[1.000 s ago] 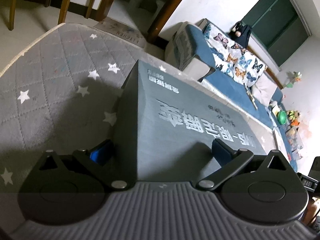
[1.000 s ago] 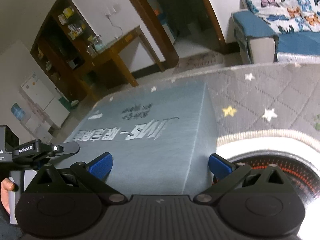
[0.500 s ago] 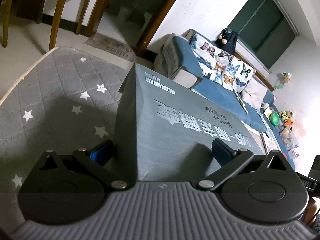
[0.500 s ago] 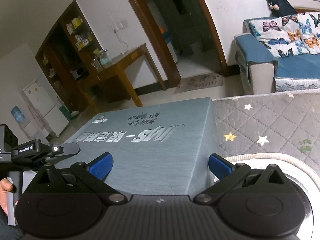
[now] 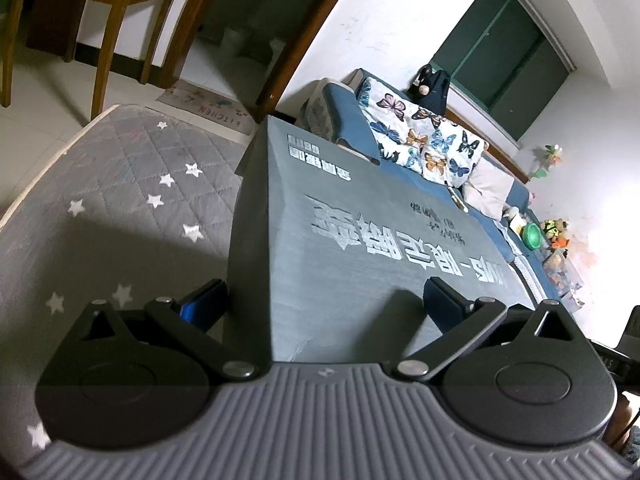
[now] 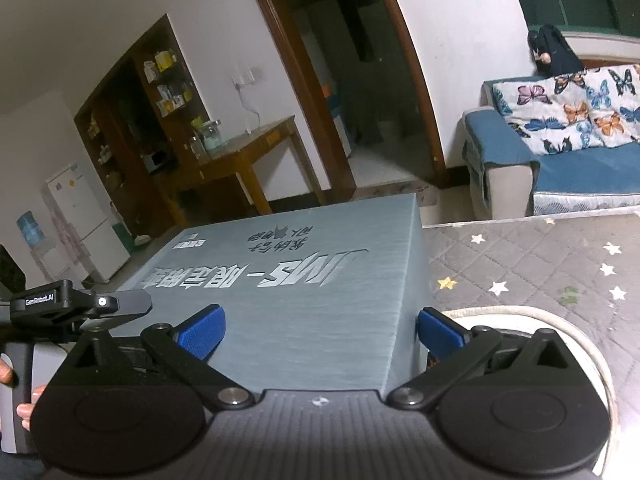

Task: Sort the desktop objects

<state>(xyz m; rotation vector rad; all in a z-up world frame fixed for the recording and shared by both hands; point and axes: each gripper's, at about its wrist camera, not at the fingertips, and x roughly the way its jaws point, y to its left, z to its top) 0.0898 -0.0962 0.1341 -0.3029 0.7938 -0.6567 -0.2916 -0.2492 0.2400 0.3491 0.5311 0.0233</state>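
Item: grey box [image 5: 360, 248], grasped at opposite ends by left hand-held gripper [image 5: 324, 300] and right hand-held gripper [image 6: 320, 330], raised above star-quilted tabletop [image 5: 100, 184]; sorting apparently midway, placement outstanding, destination not shown.

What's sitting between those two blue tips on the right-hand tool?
A big grey box with silver lettering fills the space between the right gripper jaws, one at each side of its near end. The right wrist view shows it.
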